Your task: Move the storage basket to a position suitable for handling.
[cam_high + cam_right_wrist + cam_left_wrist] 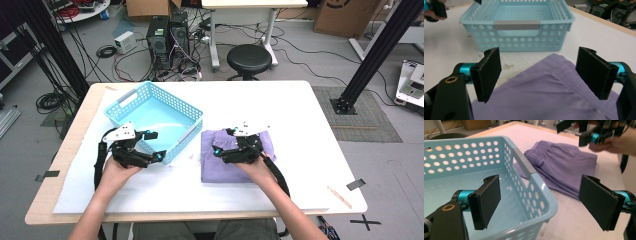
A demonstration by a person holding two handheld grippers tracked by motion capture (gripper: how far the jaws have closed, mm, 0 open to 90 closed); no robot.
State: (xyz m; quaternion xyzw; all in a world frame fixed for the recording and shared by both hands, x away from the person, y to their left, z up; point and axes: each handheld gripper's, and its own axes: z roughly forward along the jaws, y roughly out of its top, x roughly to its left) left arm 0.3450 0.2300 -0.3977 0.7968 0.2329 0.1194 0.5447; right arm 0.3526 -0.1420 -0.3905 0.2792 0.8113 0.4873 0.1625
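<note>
A light blue perforated basket point(150, 117) point(449, 162) point(524, 37) stands empty on the left half of the table. To its right lies a folded purple garment point(220, 167) point(564, 167) point(554, 95), flat on the white sheet. My left gripper point(156, 145) point(540, 195) is open, its jaws straddling the basket's near right corner, one inside and one outside. My right gripper point(223, 141) point(537, 72) hovers open over the garment's basket-side edge, with nothing between its jaws. It also appears far off in the left gripper view point(594, 135).
The white-covered table point(310, 130) has a wooden rim. A thin wooden stick point(339, 196) and a tape strip point(355, 184) lie near its front right corner. A stool point(249, 58), computer towers point(167, 40) and cables sit on the floor beyond.
</note>
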